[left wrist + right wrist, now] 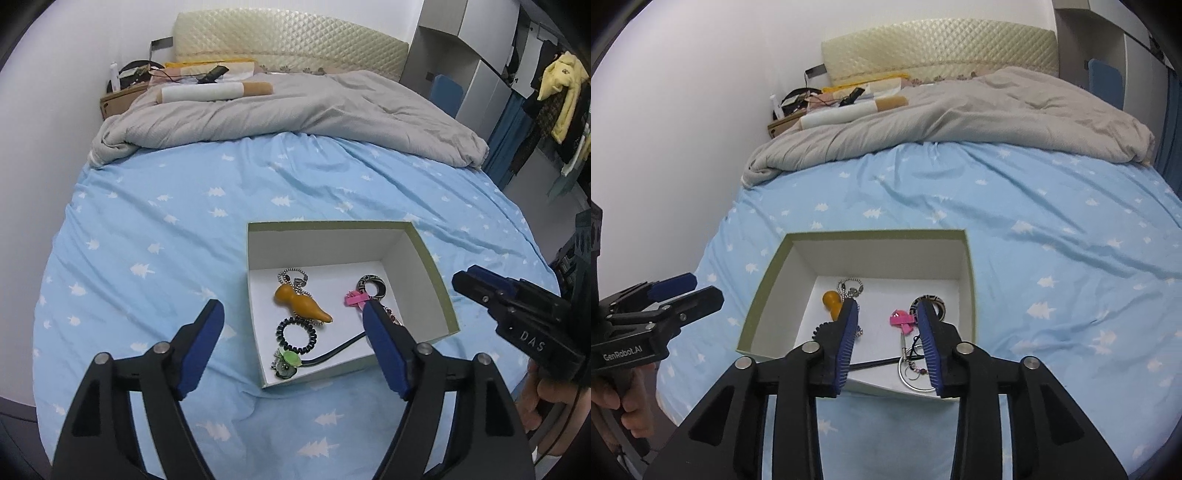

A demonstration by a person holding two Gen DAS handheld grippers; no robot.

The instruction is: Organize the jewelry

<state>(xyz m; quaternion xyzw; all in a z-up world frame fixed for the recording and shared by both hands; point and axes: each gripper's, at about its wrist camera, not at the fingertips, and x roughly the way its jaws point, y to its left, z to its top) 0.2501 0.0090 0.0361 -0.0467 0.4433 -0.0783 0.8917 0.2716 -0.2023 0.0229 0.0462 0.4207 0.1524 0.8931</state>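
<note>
An open white box with a green rim lies on the blue bed sheet. Inside are an orange gourd pendant on a bead chain, a dark spiral ring, a green flower piece, a pink clip, a black patterned ring and a silver hoop. My left gripper hangs open above the box's near left part, holding nothing. My right gripper stands open over the pink clip, its pads clear of it.
A crumpled grey duvet covers the far half of the bed, below a quilted headboard. A white roll and clutter sit at the far left. Clothes hang at the right. A hand holds the left gripper's handle.
</note>
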